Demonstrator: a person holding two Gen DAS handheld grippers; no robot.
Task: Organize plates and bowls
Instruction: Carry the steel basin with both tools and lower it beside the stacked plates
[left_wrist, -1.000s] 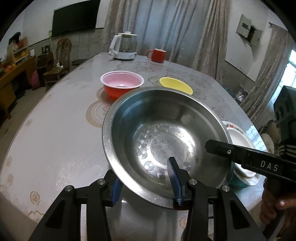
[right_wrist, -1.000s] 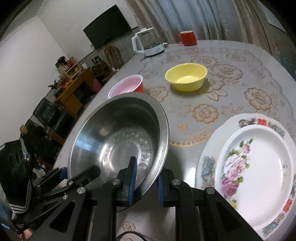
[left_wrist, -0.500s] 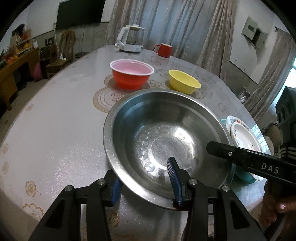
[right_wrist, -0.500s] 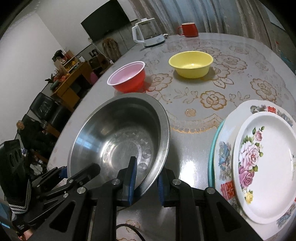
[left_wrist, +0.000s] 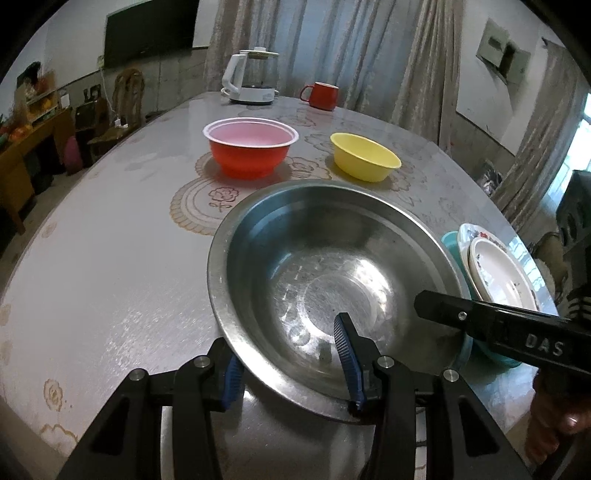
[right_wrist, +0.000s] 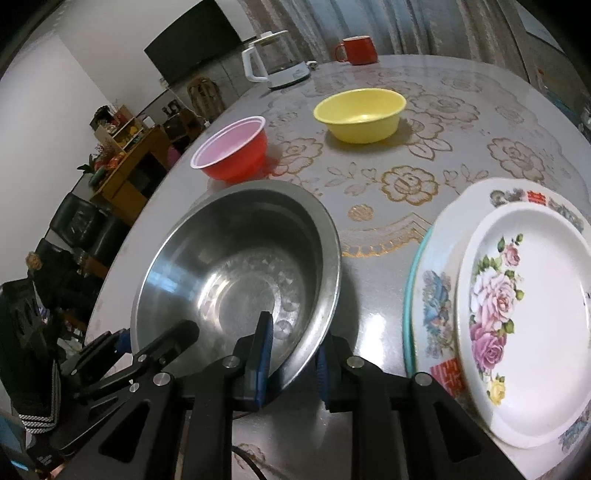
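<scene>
I'm gripping the steel bowl (left_wrist: 332, 280) by its near rim with both grippers, left (left_wrist: 291, 360) and right (right_wrist: 293, 354), each clamped across it; it's sitting just beside the plates (right_wrist: 517, 314).

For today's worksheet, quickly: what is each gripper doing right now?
Left gripper: closed on the large stainless steel bowl's rim.
Right gripper: closed on the same rim.

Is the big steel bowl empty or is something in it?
Empty. The steel bowl shows only its bare shiny bottom in both wrist views; each gripper has one fingertip inside the rim.
</scene>
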